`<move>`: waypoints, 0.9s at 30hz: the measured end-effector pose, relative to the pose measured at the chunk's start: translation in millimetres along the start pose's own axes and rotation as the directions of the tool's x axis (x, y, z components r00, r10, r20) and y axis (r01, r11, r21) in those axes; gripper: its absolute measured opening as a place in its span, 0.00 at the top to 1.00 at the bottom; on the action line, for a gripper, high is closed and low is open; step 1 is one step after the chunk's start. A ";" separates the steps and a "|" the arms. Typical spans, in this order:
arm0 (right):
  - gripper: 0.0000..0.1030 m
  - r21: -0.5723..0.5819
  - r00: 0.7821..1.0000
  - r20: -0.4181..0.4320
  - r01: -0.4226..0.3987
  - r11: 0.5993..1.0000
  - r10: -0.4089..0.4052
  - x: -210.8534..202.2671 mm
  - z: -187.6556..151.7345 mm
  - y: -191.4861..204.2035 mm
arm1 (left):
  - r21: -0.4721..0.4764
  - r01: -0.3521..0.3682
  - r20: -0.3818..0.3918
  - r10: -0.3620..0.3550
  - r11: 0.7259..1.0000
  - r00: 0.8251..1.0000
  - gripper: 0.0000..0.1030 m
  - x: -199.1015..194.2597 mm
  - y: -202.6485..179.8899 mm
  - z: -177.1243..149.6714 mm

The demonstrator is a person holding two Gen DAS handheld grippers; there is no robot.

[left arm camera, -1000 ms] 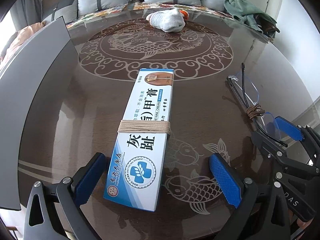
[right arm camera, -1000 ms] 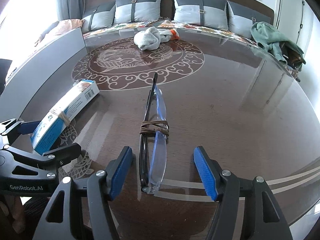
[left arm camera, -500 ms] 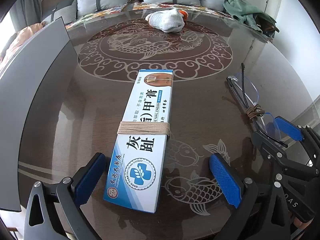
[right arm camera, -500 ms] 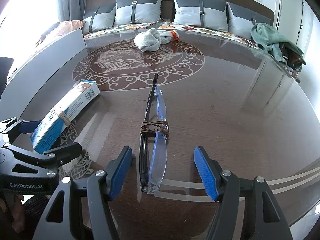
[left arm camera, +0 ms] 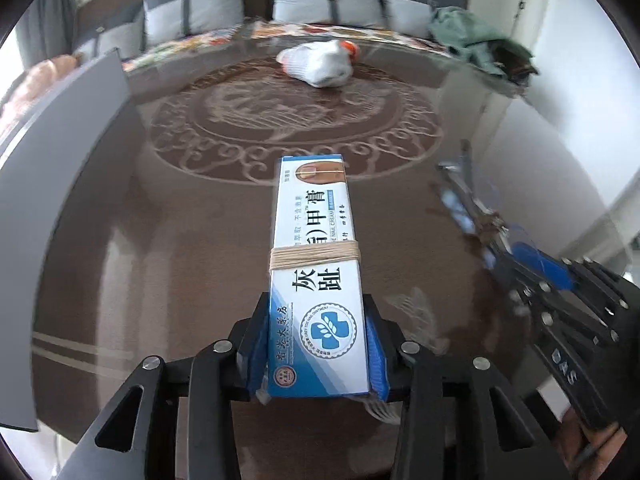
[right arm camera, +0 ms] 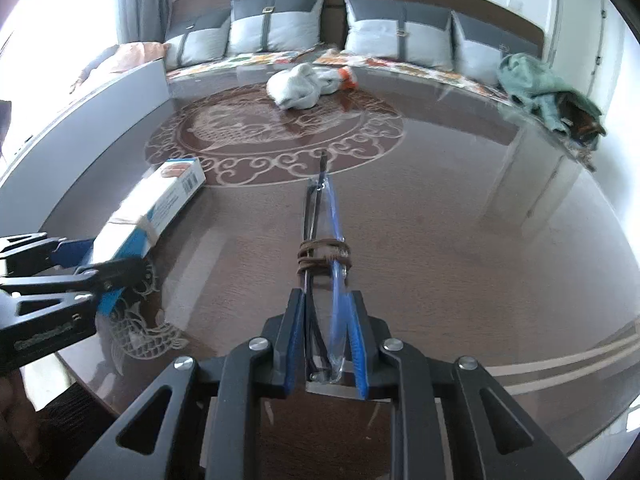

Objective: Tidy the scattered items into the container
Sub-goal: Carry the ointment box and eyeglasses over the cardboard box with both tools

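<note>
A: Item one, left hand-held gripper [left arm camera: 318, 354]: clamped on near end of ointment box [left arm camera: 316, 272], blue pads pressed to both long sides.
B: Noted. Box: white and blue, bound round the middle with tan string, reaching straight ahead from the fingers over the desk [left arm camera: 180, 240].
A: Item two, right hand-held gripper [right arm camera: 325, 344]: closed on folded glasses [right arm camera: 322, 240], one pad each side of the near end.
B: Glasses: clear lenses, dark arms, tied with brown cord just ahead of the fingertips, far tip pointing forward. Whether lifted off the glass or resting on it, cannot tell.
A: Item three, grey container [left arm camera: 52, 184]: far left of left hand-held gripper, tall flat wall along the desk edge. Interior not visible.
B: Item four, bundled white cloth [right arm camera: 300, 86] with orange bit: well ahead of both, past the round fish medallion.
A: Item five, green garment [right arm camera: 540, 84]: ahead and right, on the cushioned bench at the desk's rim.
B: Grey cushions [right arm camera: 400, 30] along the back. Left tool seen low and left from right camera, box tilted up out of it.
</note>
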State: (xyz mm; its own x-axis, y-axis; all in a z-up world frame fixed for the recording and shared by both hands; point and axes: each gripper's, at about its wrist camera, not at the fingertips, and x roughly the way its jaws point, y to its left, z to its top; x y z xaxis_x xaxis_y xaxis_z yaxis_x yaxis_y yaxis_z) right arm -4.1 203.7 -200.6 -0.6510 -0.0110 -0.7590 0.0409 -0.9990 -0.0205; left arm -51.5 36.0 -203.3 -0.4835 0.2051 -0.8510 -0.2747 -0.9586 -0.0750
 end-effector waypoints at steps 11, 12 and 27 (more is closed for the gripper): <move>0.79 0.088 0.999 0.045 0.001 0.996 -0.005 -24.9 3.9 -16.4 | -0.097 0.040 0.065 -0.034 0.994 0.997 0.60 -45.9 29.2 -6.0; 0.79 0.096 0.999 0.047 -0.007 0.995 0.003 -27.5 5.4 -16.8 | -0.108 0.045 0.080 -0.037 0.993 0.996 0.60 -51.6 32.7 -5.7; 0.79 -0.030 0.953 0.194 -0.231 0.973 0.232 -90.7 102.4 80.4 | -0.307 0.123 0.353 -0.007 0.944 0.935 0.60 -169.2 127.0 14.2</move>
State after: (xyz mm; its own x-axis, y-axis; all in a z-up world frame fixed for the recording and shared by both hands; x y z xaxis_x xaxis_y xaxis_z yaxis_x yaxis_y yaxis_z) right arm -19.4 119.9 -66.8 -0.7578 -0.2509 -0.6024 0.2125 -0.9677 0.1358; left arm -16.3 -117.7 -61.5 -0.7439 0.2687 -0.6119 -0.0637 -0.9400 -0.3353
